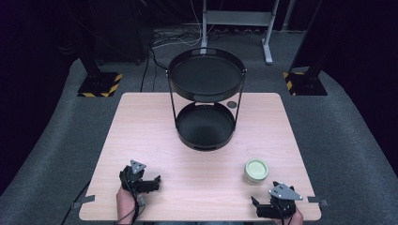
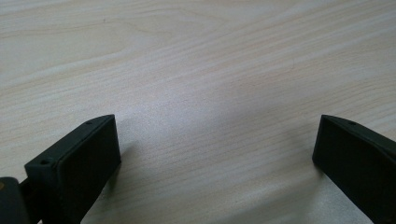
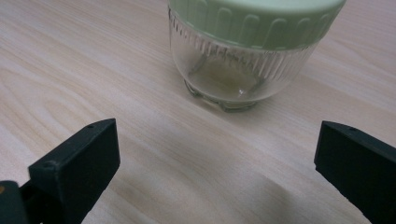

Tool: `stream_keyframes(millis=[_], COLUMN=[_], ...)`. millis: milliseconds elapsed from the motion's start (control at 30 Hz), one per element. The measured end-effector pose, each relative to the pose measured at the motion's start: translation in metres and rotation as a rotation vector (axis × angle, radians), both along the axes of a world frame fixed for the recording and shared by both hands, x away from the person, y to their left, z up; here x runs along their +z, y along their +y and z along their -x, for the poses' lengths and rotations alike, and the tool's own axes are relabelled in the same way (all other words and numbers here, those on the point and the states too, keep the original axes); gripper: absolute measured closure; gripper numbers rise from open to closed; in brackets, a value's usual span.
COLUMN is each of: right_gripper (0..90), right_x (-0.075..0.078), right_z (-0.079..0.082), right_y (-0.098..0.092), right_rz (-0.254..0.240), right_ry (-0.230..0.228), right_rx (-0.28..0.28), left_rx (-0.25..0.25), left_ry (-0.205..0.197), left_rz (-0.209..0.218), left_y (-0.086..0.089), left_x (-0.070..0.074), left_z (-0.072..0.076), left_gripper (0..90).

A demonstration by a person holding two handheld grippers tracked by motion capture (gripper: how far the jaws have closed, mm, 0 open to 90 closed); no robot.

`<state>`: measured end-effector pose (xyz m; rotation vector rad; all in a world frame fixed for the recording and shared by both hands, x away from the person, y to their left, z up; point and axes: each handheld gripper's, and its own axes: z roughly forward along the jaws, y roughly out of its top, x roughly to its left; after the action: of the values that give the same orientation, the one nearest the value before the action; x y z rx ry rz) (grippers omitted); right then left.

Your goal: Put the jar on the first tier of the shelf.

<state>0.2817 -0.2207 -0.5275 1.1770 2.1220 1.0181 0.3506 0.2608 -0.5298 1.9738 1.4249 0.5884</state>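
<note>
- Pale wood table (image 1: 155, 136) stands on grey carpet, with dark curtains and stand legs at the far side of the room.
- At the table's far middle sits a black two-level rack (image 1: 206, 101) with round trays, one above the other on thin rods.
- A small glass jar (image 1: 256, 171) with a light green lid stands upright near the right front of the table, well apart from the rack.
- The left gripper (image 1: 157, 179) rests low over the table's front left, held by a hand (image 1: 126, 204) coming in from the bottom edge; its jaws point toward the table's middle.
- In the left gripper view the left gripper (image 2: 217, 144) has its jaws spread wide, with bare wood between them (nothing held, nothing touched).
- The right gripper (image 1: 256, 202) sits at the front right corner, just in front of the jar.
- In the right gripper view the right gripper (image 3: 217, 144) is also spread wide; the jar (image 3: 243, 60) stands just ahead of the jaws, apart from both, ribbed glass below the green lid (image 3: 261, 18).
</note>
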Motion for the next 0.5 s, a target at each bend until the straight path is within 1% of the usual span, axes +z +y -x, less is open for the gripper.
stream_keyframes(millis=[100,233,333,433,500], right_gripper=[0.0,0.0,0.0,0.0,0.0], right_x=[-0.0004,-0.0011,-0.0013,-0.0016,-0.0019], right_z=[-0.0017,-0.003,-0.0037,-0.0046,-0.0044], right_y=[-0.0009,0.0014,0.0015,0.0008,0.0008], right_rz=[-0.013,0.003,0.005,-0.007,-0.013], right_ry=[0.007,0.014,0.018,0.024,0.02], right_rx=[0.004,0.004,0.004,0.009,-0.001], left_rx=[0.0,0.0,0.0,0.0,0.0], left_ry=[-0.001,-0.001,-0.001,-0.001,-0.001], left_rz=[0.001,0.0,0.001,0.001,0.001], left_y=[0.0,0.0,0.0,0.0,0.0], left_x=[-0.0001,-0.0001,-0.0001,-0.0001,-0.0001], left_z=[0.0,0.0,0.0,0.0,0.0001], left_gripper=[0.4,0.4,0.4,0.4,0.4])
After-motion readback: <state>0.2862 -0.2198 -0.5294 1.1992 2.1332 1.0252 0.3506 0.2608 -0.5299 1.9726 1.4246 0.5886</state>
